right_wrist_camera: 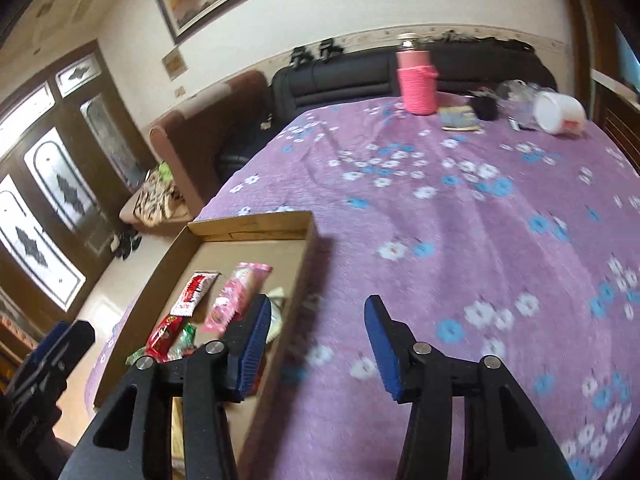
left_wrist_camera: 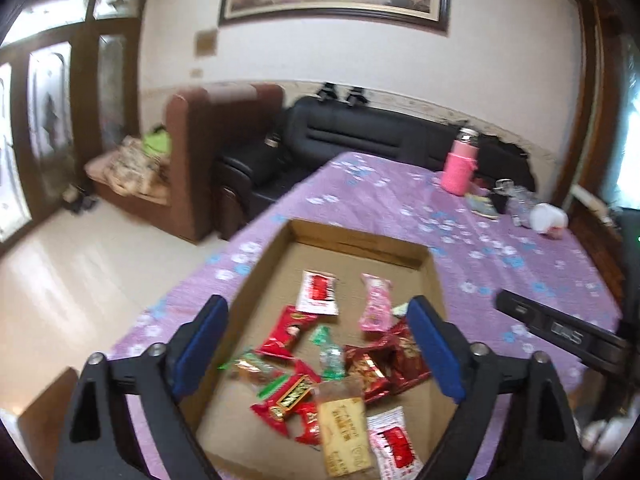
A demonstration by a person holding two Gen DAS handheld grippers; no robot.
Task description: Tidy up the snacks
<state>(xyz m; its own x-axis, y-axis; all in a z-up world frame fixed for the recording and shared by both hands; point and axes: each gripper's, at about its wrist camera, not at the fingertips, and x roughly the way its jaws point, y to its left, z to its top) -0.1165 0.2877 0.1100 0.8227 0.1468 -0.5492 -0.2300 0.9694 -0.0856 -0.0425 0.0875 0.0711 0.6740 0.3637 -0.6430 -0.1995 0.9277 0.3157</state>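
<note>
A shallow cardboard box (left_wrist_camera: 362, 245) sits on the purple flowered tablecloth (left_wrist_camera: 400, 196) near its left edge. It holds several wrapped snacks: red packets (left_wrist_camera: 282, 332), a pink packet (left_wrist_camera: 376, 300), a white-and-red packet (left_wrist_camera: 318, 292) and a tan packet (left_wrist_camera: 344, 428). My left gripper (left_wrist_camera: 316, 320) is open and empty above the box. My right gripper (right_wrist_camera: 316, 316) is open and empty, over the cloth just right of the box (right_wrist_camera: 256, 226). The pink packet (right_wrist_camera: 236, 296) and white-and-red packet (right_wrist_camera: 194, 294) show there too.
At the table's far side stand a pink bottle (right_wrist_camera: 416, 80), a tipped white cup (right_wrist_camera: 560, 112), a small booklet (right_wrist_camera: 460, 118) and dark clutter. A black sofa (left_wrist_camera: 352, 132) and brown armchair (left_wrist_camera: 192, 160) lie beyond. The floor drops off left of the box.
</note>
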